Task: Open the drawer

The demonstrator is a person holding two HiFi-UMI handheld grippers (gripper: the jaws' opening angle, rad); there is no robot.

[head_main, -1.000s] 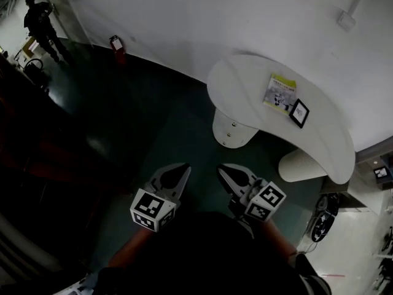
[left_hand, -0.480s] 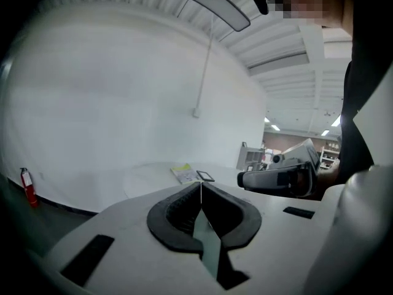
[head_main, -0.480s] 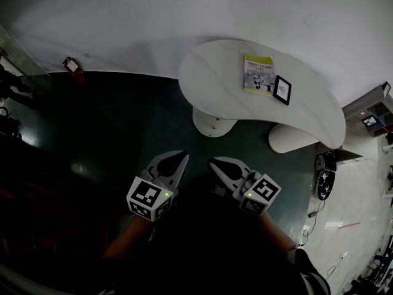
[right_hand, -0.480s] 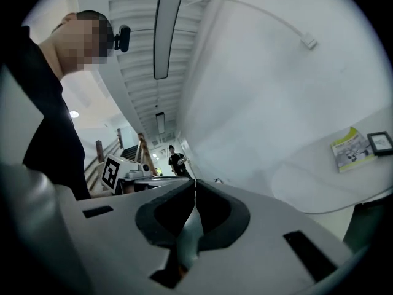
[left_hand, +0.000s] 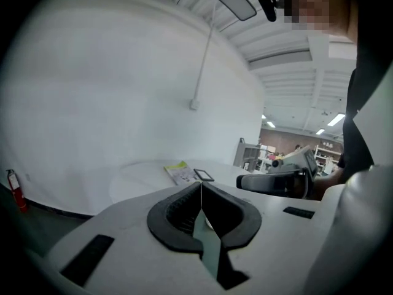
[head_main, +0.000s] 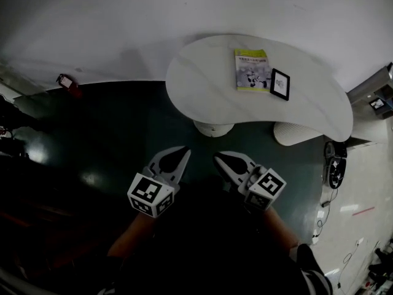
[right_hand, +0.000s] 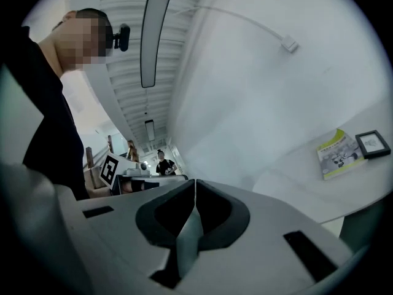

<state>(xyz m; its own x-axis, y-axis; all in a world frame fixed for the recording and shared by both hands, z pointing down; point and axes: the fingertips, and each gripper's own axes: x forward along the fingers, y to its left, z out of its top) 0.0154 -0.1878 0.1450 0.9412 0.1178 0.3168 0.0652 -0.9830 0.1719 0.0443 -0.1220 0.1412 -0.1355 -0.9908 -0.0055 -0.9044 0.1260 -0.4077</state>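
At upper left stands a red fire extinguisher (head_main: 66, 83). Low in the frame, the left gripper (head_main: 183, 154) and right gripper (head_main: 221, 160) hang side by side over dark green floor (head_main: 123, 128), each with jaws pressed together on nothing. Above them curves a white table (head_main: 196, 85) bearing a green-and-white booklet (head_main: 251, 70) and a black-framed card (head_main: 280, 83). The drawer may sit in the white round pedestal (head_main: 213, 128) beneath, though its front cannot be made out.

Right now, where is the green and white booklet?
In the head view the booklet lies on the white curved table, right of centre, with a small black frame close beside it on the right.
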